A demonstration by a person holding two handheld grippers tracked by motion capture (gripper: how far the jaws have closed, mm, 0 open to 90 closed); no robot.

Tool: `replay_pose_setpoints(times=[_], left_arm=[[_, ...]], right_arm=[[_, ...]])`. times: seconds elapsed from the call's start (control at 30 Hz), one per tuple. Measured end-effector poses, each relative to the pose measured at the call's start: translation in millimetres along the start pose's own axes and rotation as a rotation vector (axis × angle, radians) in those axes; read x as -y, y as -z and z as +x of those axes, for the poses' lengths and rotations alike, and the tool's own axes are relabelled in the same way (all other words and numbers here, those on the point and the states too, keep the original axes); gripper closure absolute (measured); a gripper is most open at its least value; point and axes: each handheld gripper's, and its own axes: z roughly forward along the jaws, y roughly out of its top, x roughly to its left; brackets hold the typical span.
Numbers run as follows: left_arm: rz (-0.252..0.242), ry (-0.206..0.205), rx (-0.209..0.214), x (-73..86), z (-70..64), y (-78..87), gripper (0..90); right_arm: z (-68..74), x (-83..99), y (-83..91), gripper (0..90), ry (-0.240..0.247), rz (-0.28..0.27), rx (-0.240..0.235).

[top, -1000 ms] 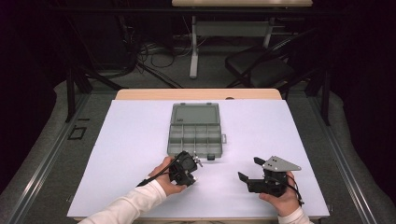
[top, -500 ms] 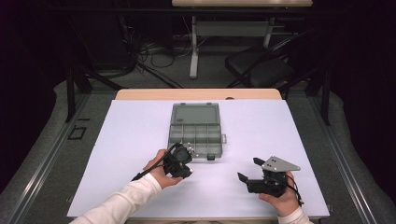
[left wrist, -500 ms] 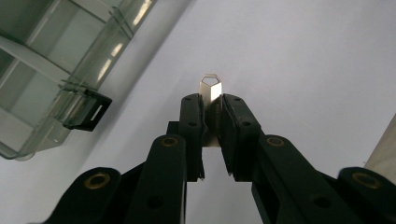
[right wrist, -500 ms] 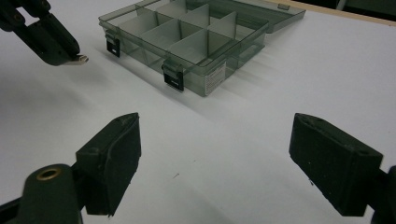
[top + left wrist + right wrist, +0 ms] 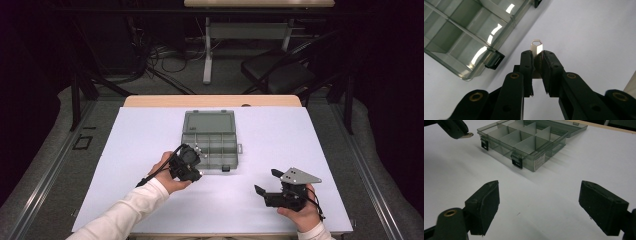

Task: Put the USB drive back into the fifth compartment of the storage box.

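A smoky clear compartment box [image 5: 209, 140] lies open in the middle of the white table, its lid folded back; it also shows in the left gripper view [image 5: 469, 32] and the right gripper view [image 5: 524, 140]. My left gripper [image 5: 537, 53] is shut on a small flat metal piece [image 5: 536, 47] with a pointed end, held just off the box's front left corner [image 5: 194, 167]. That piece's tip [image 5: 467, 135] peeks out at the top left of the right gripper view. My right gripper [image 5: 267, 182] rests open near the table's front right, nothing between its fingers [image 5: 484, 205].
The white sheet [image 5: 300, 145] covers the table, with a wooden strip [image 5: 212, 101] along its far edge. Beyond the table stand a dark chair [image 5: 280, 75] and a desk leg among cables on the floor.
My left gripper has moved left and slightly away along the box's front edge, turning as it went. The right gripper has stayed put.
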Motion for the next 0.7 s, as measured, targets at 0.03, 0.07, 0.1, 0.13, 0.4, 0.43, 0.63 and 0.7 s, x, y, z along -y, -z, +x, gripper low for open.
replay_pose_setpoints(times=[0.03,0.07,0.1,0.13,0.4,0.43,0.63,0.7], left_arm=[[-0.006,0.003,-0.002,0.0,1.6,1.2,79.2],[-0.008,0.007,-0.003,-0.1,3.3,2.7,79.2],[-0.014,0.014,-0.005,0.0,4.8,3.8,79.2],[-0.020,0.018,-0.007,0.0,6.4,5.2,79.1],[-0.041,0.045,-0.023,-0.3,17.4,15.3,79.2],[-0.047,0.054,-0.025,-0.3,18.0,15.6,79.2],[-0.047,0.066,-0.038,-0.5,27.6,18.5,79.2],[-0.047,0.071,-0.041,-0.4,28.7,18.6,79.2]], right_arm=[[-0.1,0.0,-0.3,16.8,0.001,-0.001,-0.001],[-0.1,0.1,-0.4,16.8,0.003,0.000,0.000],[0.0,0.0,-0.3,16.8,0.004,0.003,-0.001],[0.0,0.1,-0.3,16.8,0.005,0.004,-0.001],[0.2,0.3,0.2,17.0,0.002,0.001,0.001],[0.1,0.3,0.3,17.1,0.005,0.005,0.000],[-0.2,0.2,-0.2,17.2,0.006,0.006,-0.003],[-0.2,0.2,-0.2,17.2,0.006,0.006,-0.004]])
